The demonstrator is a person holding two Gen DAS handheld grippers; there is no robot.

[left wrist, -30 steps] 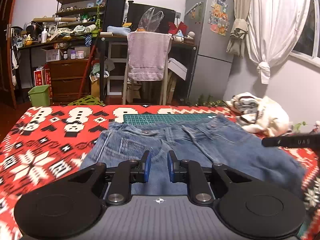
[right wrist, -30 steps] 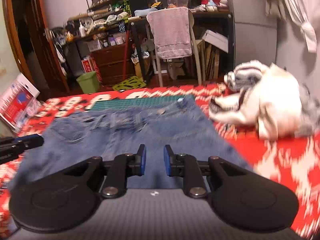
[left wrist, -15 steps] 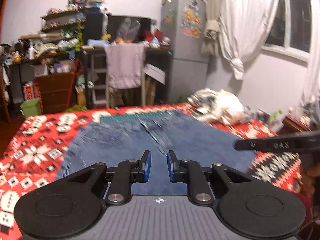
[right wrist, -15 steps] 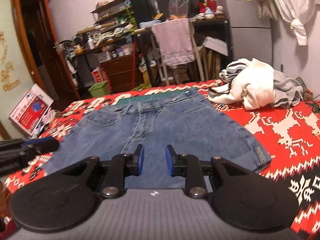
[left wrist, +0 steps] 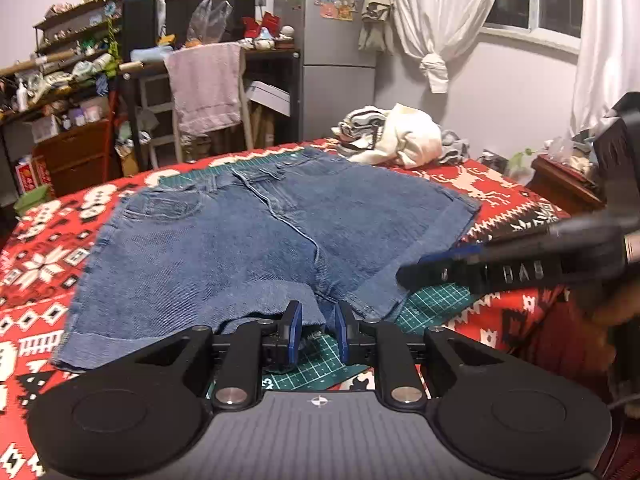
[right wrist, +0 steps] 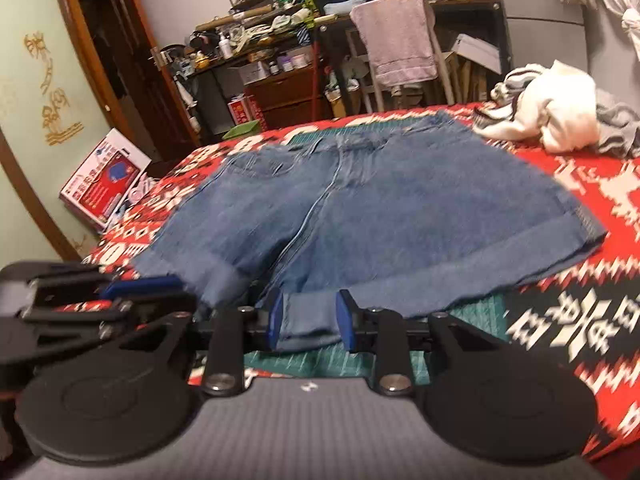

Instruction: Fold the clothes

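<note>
Blue denim shorts (left wrist: 256, 240) lie flat mid-frame on a red patterned blanket (left wrist: 36, 264) and green cutting mat (left wrist: 436, 300). Both left tongs (left wrist: 316, 330) and right tongs (right wrist: 308, 320) are released — parted at the shorts' near hem, gripping nothing.

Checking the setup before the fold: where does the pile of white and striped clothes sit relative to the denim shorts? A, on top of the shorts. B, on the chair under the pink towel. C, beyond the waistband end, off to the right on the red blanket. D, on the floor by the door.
C: the pile lies on the blanket past the far right corner of the shorts, not on them.
</note>
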